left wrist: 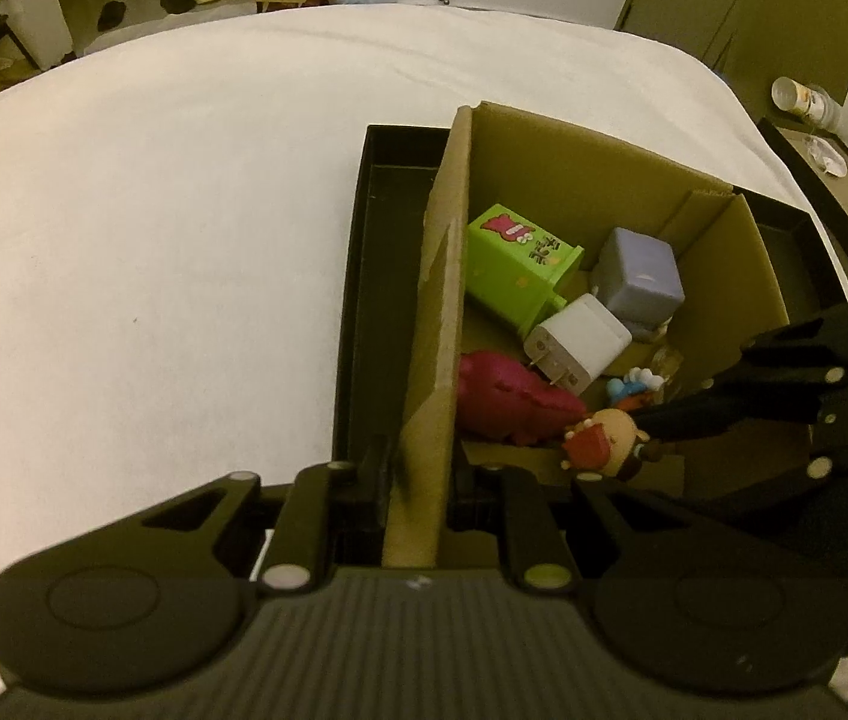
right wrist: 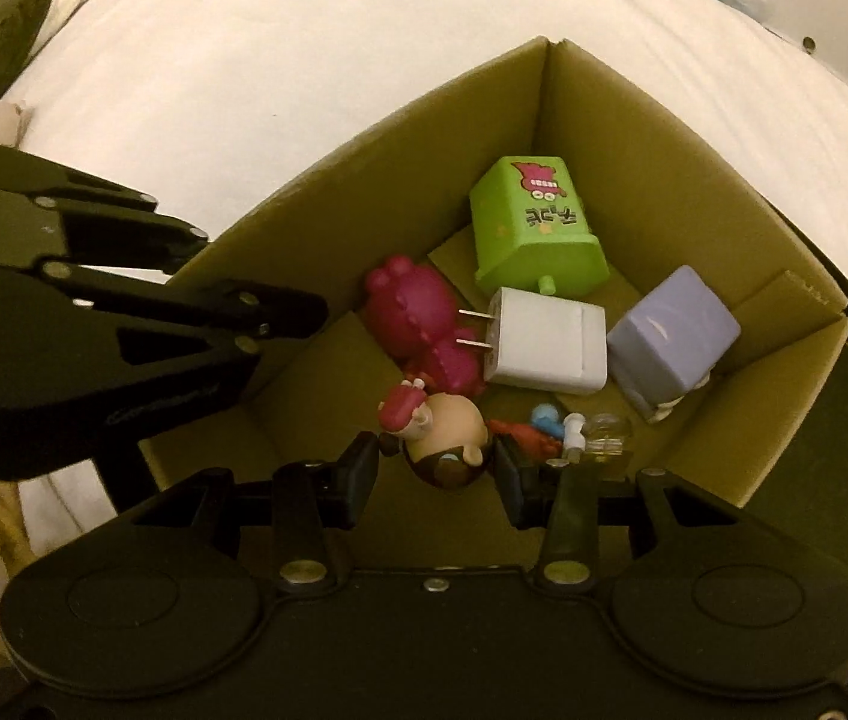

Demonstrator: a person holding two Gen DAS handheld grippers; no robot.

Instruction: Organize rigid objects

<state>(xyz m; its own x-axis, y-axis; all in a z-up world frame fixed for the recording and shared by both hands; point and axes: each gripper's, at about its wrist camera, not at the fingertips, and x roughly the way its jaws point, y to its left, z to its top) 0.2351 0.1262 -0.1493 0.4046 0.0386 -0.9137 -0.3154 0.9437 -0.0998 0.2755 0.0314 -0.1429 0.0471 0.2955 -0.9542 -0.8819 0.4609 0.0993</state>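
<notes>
one green box (right wrist: 535,222) bears illegible printed characters

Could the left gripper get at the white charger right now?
Probably not: the left gripper is shut on the cardboard box's wall, so it would have to let go first. The white charger itself lies uncovered on top inside the box.

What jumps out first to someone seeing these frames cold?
The cardboard box full of small toys: a bright green block at the back, a white plug in the middle, a magenta toy beside it. Up front, the right hand-held gripper is shut on a round-headed figurine, while the left hand-held gripper pinches the box's side wall.
</notes>
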